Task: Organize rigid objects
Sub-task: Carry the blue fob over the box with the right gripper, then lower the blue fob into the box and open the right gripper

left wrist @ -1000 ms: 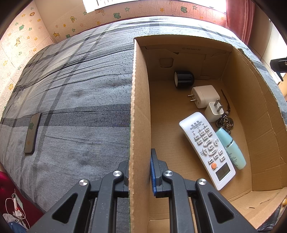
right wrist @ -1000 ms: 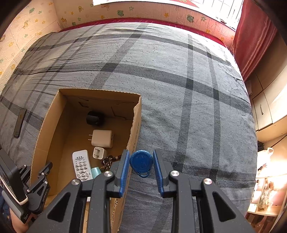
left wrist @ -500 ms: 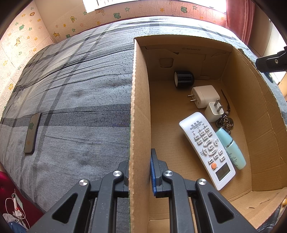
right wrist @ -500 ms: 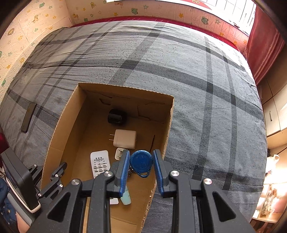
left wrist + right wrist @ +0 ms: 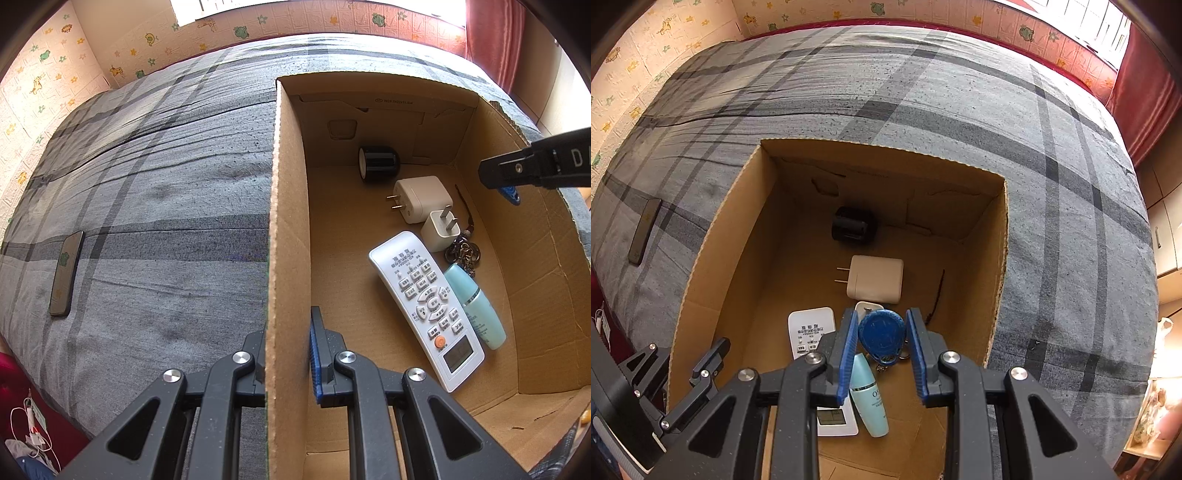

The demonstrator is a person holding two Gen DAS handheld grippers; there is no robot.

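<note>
Blue key fob [image 5: 881, 334] pinched flat-on between right gripper [image 5: 882, 341] pads, hanging over cardboard box [image 5: 713, 243] interior. Looks light, stiff plastic, prob slick; hold by broad faces. Left gripper [image 5: 288, 354] clamps box wall.

A home bedroom: a wide bed [image 5: 960, 110] under a grey plaid sheet fills it, cartoon-animal wallpaper [image 5: 44, 74] lines the walls, and a red curtain [image 5: 1145, 99] hangs at the window corner.

Blue key fob [image 5: 881, 335] — grey-checked bedspread [image 5: 923, 92]
</note>
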